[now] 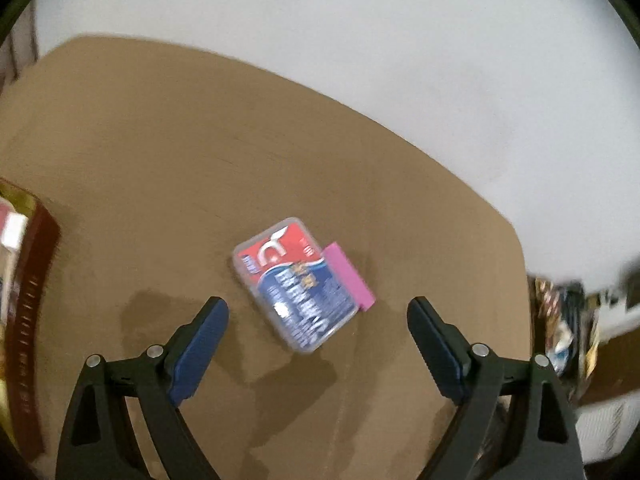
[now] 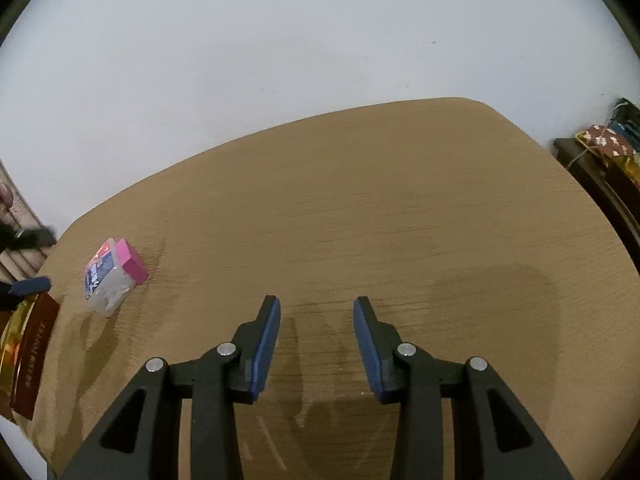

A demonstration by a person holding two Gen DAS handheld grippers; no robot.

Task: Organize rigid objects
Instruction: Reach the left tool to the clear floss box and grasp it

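Note:
A clear plastic case (image 1: 294, 285) with a red and blue label lies flat on the wooden table (image 1: 160, 160). A pink block (image 1: 348, 276) lies against its right side. My left gripper (image 1: 318, 308) is open wide just above and in front of the case, holding nothing. In the right wrist view the case (image 2: 106, 280) and pink block (image 2: 132, 261) sit at the far left of the table (image 2: 400, 208). My right gripper (image 2: 316, 308) is open and empty over bare wood, well right of them. A left fingertip (image 2: 30, 286) shows at the left edge.
A dark red box (image 1: 34, 312) with items inside stands at the table's left edge; it also shows in the right wrist view (image 2: 34, 360). A white wall is behind the table. Cluttered dark furniture (image 2: 600, 160) stands beyond the right edge.

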